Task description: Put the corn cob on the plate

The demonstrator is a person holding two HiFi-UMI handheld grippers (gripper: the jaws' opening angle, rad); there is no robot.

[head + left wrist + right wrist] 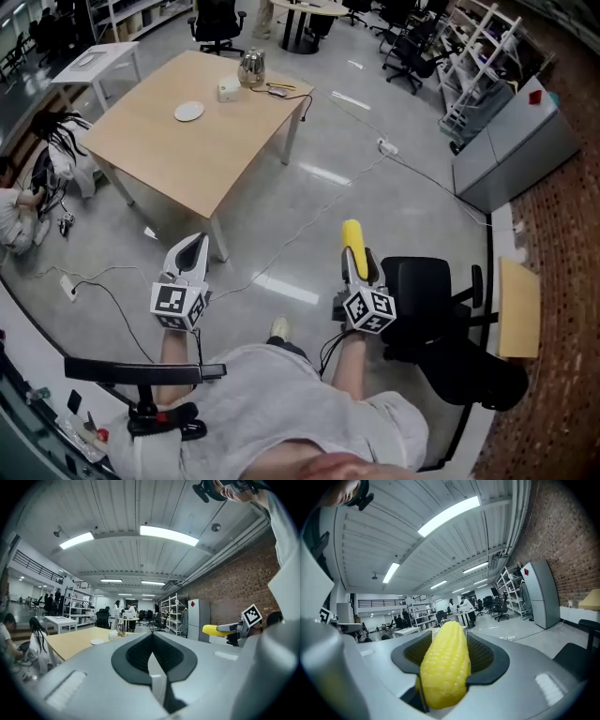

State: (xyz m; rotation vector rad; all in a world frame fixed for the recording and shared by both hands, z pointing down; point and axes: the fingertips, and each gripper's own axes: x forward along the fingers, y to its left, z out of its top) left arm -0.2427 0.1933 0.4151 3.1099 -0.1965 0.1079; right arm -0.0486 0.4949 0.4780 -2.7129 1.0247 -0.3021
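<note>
A yellow corn cob [446,665] lies lengthwise between the jaws of my right gripper [449,641], which is shut on it. From the head view the corn cob [352,234] sticks out ahead of the right gripper [356,255], over the floor beside a black chair. My left gripper [192,251] hangs to the left, its jaws closed with nothing between them; the left gripper [152,660] shows the same in its own view. A small white plate [188,112] lies on the wooden table [159,150] far ahead; the plate [97,641] also appears in the left gripper view.
On the table stand a white box [229,90], a glass kettle [251,67] and small tools. A black office chair [427,300] is by my right side. Cables run over the grey floor [356,178]. A person [19,202] crouches at the left. A grey cabinet [516,141] stands at the right.
</note>
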